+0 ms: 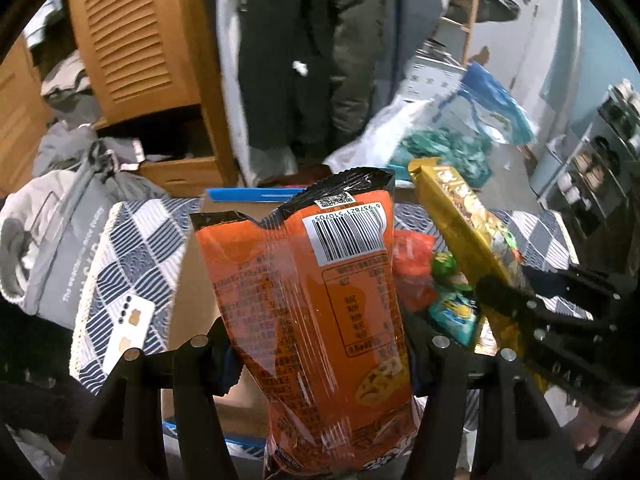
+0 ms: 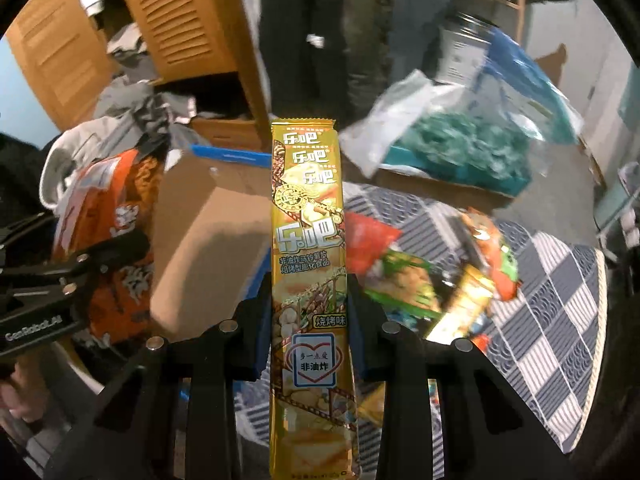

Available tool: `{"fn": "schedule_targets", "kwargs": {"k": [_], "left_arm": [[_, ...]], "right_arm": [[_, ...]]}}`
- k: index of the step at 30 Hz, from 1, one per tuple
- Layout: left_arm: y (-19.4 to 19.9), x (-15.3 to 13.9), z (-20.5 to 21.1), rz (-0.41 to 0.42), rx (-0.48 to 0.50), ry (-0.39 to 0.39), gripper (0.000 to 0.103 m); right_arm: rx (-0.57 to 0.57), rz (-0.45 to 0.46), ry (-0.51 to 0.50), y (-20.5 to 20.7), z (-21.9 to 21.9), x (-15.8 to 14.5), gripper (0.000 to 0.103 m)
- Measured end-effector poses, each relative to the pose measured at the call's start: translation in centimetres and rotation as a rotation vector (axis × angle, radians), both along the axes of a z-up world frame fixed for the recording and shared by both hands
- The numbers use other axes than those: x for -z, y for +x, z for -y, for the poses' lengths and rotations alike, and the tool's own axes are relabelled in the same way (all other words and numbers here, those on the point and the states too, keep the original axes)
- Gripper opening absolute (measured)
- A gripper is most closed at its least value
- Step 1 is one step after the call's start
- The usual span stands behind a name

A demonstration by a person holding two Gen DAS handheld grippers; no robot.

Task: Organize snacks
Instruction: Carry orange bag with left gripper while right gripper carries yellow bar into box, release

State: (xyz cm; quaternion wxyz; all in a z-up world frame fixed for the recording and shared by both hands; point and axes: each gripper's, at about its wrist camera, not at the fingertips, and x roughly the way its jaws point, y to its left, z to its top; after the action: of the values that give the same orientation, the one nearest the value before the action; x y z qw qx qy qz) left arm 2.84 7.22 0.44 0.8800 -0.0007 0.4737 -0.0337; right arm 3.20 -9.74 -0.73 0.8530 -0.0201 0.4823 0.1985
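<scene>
Both grippers loaded: one snack packet clamped in each, held above a cardboard box.

The left gripper [image 1: 320, 344] is clamped on a wide orange snack bag [image 1: 316, 300] of glossy crinkled film, its black-edged top seal and barcode panel facing the camera. The right gripper [image 2: 308, 316] is closed tight on a long, narrow gold snack packet [image 2: 308, 248], metallic foil with a serrated top edge, standing upright between the pads. Just beyond both packets lies an open brown cardboard box [image 2: 208, 232] with matte flaps and blue tape; its contents cannot be determined. Beside it, loose snack packets [image 2: 420, 276] in red, green and orange film lie heaped on a blue-and-white patterned woven cloth [image 2: 560, 304]. Farther off stands a wooden louvred cabinet [image 1: 132, 40], with a clear plastic bag of teal material [image 2: 460, 148] to its right.
</scene>
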Motion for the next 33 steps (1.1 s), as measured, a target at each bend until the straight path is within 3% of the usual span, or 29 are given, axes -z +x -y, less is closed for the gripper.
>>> {"fn": "schedule_targets", "kwargs": {"k": [8,16,26,33], "left_arm": [[0.3,2.2,-4.3,-0.019,-0.088,0.034,0.063],[1.8,5.7,-7.2,-0.106,-0.156,0.044,0.063],[2.4,7.2,-7.6,-0.176,-0.181,0.024,0.063],[2.4,7.5,-7.2,-0.196,-0.185,0.055,0.069]], "right_arm": [[-0.061,-0.044,0.01,0.9,-5.9,0.9,0.031],[-0.095,-0.117,0.009,2.4,-10.3,3.3,0.031],[-0.074,-0.2,0.053,3.9,-11.3,5.5,0.032],[-0.062,-0.171,0.036,4.0,-10.8,4.8,0.045]]}}
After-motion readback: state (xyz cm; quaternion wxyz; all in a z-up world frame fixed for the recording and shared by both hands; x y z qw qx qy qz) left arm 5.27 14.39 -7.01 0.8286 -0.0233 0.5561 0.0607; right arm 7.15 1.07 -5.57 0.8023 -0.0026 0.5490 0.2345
